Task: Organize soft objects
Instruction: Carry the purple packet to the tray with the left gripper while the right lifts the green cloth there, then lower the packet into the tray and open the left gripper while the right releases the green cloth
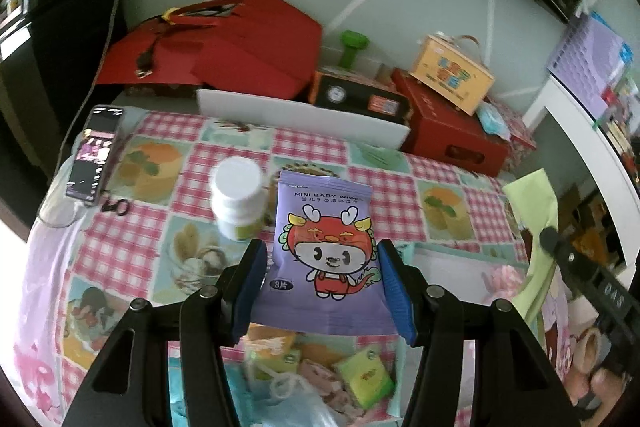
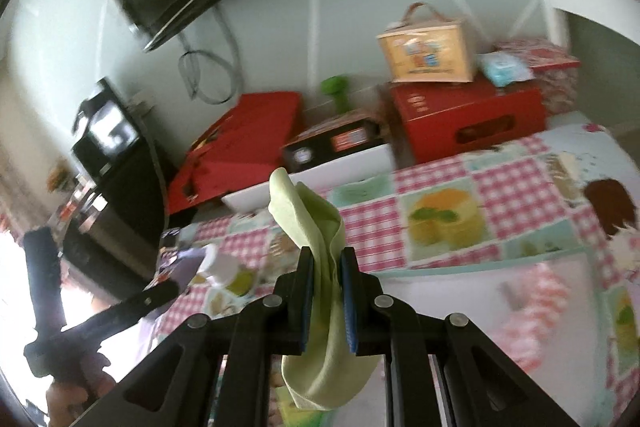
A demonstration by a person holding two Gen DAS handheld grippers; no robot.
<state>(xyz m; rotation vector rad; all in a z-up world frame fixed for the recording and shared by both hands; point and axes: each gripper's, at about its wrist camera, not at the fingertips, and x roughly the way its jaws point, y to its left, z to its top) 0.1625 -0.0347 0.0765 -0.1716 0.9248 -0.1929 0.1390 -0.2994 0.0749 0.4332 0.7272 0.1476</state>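
With the left gripper (image 1: 322, 283) clamped on the purple baby-wipes pouch (image 1: 326, 255) above the checked tablecloth's (image 1: 132, 239) near edge and the right gripper (image 2: 326, 297) pinching the pale green cloth (image 2: 320, 247), lower each gently without crushing

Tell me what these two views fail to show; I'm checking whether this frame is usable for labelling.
- Left wrist view: the heap of soft items below the purple baby-wipes packet is blurred, partly hidden by the left gripper.
- Left wrist view: the dark smartphone screen is too small to read.
- Right wrist view: motion blur smears the white plastic bottle; the right gripper covers the light green cloth mid-section.
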